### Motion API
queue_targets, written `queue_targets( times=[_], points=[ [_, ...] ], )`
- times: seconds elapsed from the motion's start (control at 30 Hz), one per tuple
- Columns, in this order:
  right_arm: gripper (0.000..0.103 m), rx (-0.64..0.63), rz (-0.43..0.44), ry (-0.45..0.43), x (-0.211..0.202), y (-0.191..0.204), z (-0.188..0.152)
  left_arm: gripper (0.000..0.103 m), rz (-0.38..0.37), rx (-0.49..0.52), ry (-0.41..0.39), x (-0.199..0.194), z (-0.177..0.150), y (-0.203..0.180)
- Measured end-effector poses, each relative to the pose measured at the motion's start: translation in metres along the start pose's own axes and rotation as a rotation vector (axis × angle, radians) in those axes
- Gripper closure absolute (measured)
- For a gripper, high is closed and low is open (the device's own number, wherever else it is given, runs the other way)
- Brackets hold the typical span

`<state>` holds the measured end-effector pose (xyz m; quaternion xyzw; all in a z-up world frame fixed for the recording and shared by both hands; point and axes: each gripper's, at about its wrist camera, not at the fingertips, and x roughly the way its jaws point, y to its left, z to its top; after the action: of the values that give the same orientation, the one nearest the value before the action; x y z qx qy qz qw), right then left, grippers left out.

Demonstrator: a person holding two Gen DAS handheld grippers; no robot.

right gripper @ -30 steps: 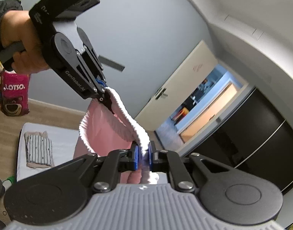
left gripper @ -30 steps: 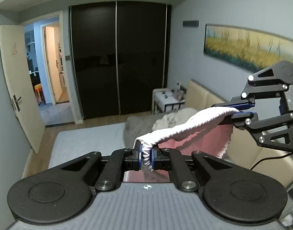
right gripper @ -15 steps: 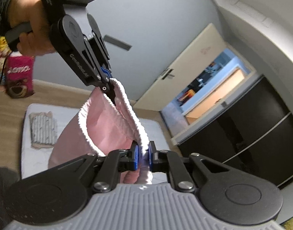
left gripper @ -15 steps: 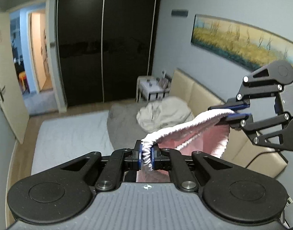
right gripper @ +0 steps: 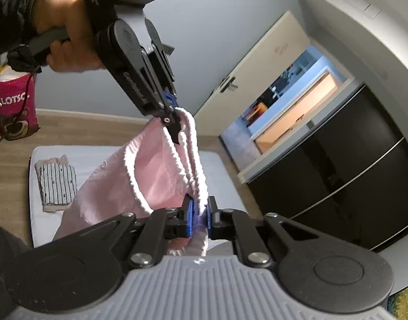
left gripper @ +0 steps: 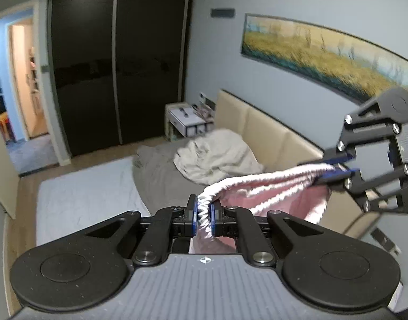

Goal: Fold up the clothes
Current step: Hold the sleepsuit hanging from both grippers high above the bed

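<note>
Left hand-held gripper (left gripper: 203,213), right hand-held gripper (right gripper: 199,214): both clamped, angled downward.

pink garment (right gripper: 150,176) with white ribbed waistband hangs stretched, perhaps shorts, above the bed.

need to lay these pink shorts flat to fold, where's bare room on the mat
The white mat is bare right of the folded striped garment, which fills its left end. In the left wrist view, the mat is bare up to the grey blanket; the headboard end is crowded by the crumpled beige bedding.
</note>
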<state>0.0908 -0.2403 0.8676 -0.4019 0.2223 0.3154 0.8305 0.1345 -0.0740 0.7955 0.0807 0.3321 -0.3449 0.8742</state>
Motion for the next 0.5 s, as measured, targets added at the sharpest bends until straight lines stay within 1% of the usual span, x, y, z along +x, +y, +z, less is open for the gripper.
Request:
queue_targets(
  times=[0.1, 0.23, 0.37, 0.5],
  points=[
    [0.092, 0.028, 0.037, 0.036, 0.019, 0.003, 0.006, 0.096, -0.020, 0.042, 0.044, 0.012, -0.006, 0.017],
    [0.092, 0.046, 0.071, 0.092, 0.057, 0.005, 0.016, 0.096, -0.047, 0.055, 0.092, 0.030, -0.012, 0.043],
    [0.092, 0.064, 0.118, 0.132, 0.104, -0.001, 0.024, 0.096, -0.065, 0.028, 0.134, 0.052, -0.018, 0.076],
    [0.092, 0.089, 0.162, 0.144, 0.154, -0.013, 0.024, 0.096, -0.066, -0.013, 0.158, 0.081, -0.021, 0.113]
  ],
)
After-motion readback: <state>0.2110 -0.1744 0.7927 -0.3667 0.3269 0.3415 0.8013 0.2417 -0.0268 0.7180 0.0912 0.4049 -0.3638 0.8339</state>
